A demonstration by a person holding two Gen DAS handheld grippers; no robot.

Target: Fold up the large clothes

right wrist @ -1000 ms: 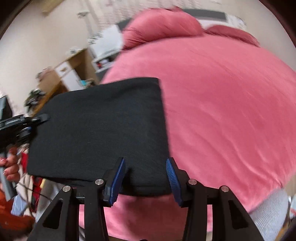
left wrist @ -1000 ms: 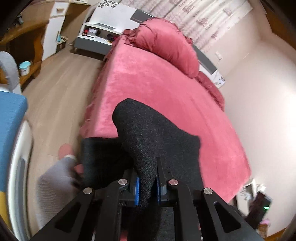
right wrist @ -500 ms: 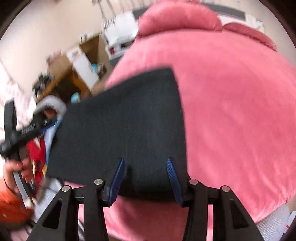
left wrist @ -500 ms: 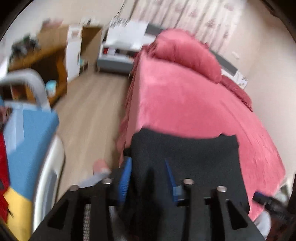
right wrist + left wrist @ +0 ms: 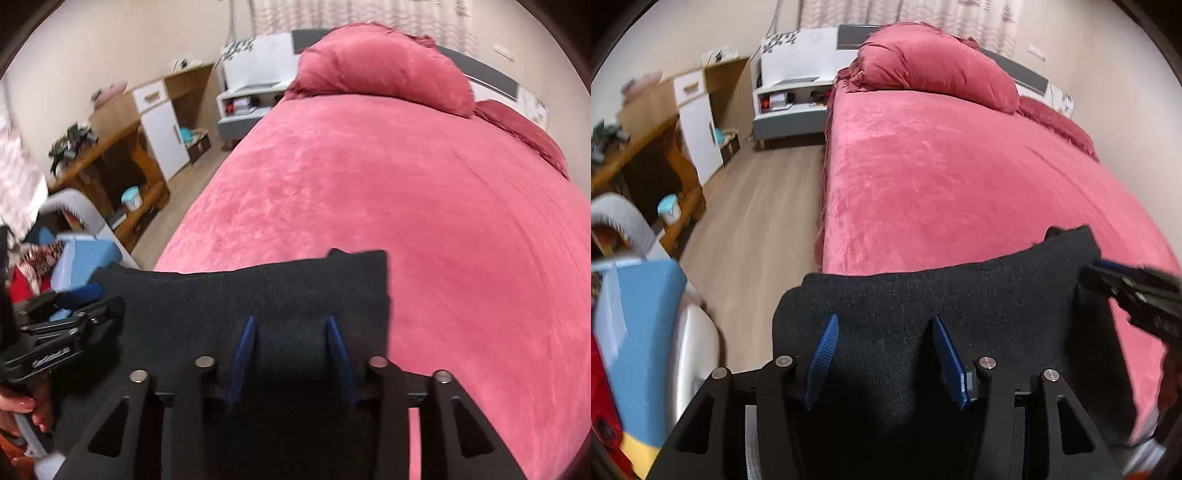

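**Both tools are letting go: the folded garment is lying at the foot of the bed**

The bed [image 5: 960,166], covered in pink plush, is filling most of both views, with its big pillow [image 5: 934,70] at the far end and the wooden floor [image 5: 764,206] running along its left side. Nothing else is lying on the cover.

The black garment [image 5: 942,295] is now sitting as a flat folded rectangle at the near edge of the bed, its left corner reaching the bed's side. A second ago the left tool was clamped on a raised bunch of this cloth; that bunch is gone and the fabric is lying level.

The left tool [image 5: 884,360] is now standing with its blue pads apart over the cloth, gripping nothing. The right tool [image 5: 291,360] is likewise spread, as it was earlier, with the garment flat beneath it.

Judging by this, the fold is looking finished or close to it; smoothing may be all that is remaining.
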